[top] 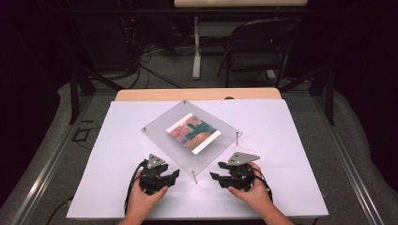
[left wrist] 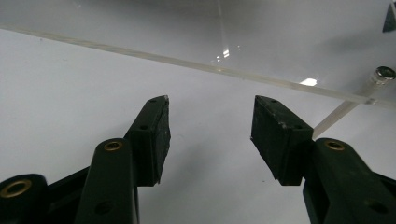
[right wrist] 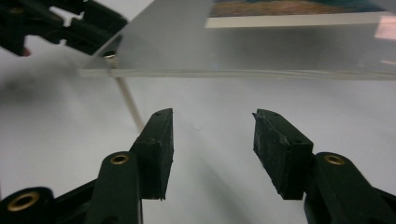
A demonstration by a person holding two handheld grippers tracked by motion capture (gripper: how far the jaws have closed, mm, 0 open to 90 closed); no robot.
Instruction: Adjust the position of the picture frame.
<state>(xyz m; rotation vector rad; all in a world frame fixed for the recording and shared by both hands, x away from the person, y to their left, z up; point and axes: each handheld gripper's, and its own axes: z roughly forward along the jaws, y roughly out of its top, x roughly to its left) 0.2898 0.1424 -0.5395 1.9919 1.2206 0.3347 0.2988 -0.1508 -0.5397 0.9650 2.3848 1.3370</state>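
Observation:
A clear acrylic plate (top: 162, 129) rests on short metal posts over the white sheet, with a colourful picture (top: 193, 132) under its middle. My left gripper (top: 174, 174) lies just left of the plate's near corner post (top: 194, 176), and my right gripper (top: 214, 177) just right of it. Both point inward at that corner. In the left gripper view the left gripper (left wrist: 210, 123) is open and empty, a little short of the plate's edge (left wrist: 187, 63) and the post (left wrist: 380, 74). The right gripper (right wrist: 212, 135) is open too, below the plate (right wrist: 233, 46), with the post (right wrist: 126, 100) to its left.
The white sheet (top: 291, 154) covers a wooden table (top: 197, 94). Behind the table stand a folding chair (top: 256, 47) and a white table leg (top: 197, 51), with cables on the floor. Metal rails run along both sides.

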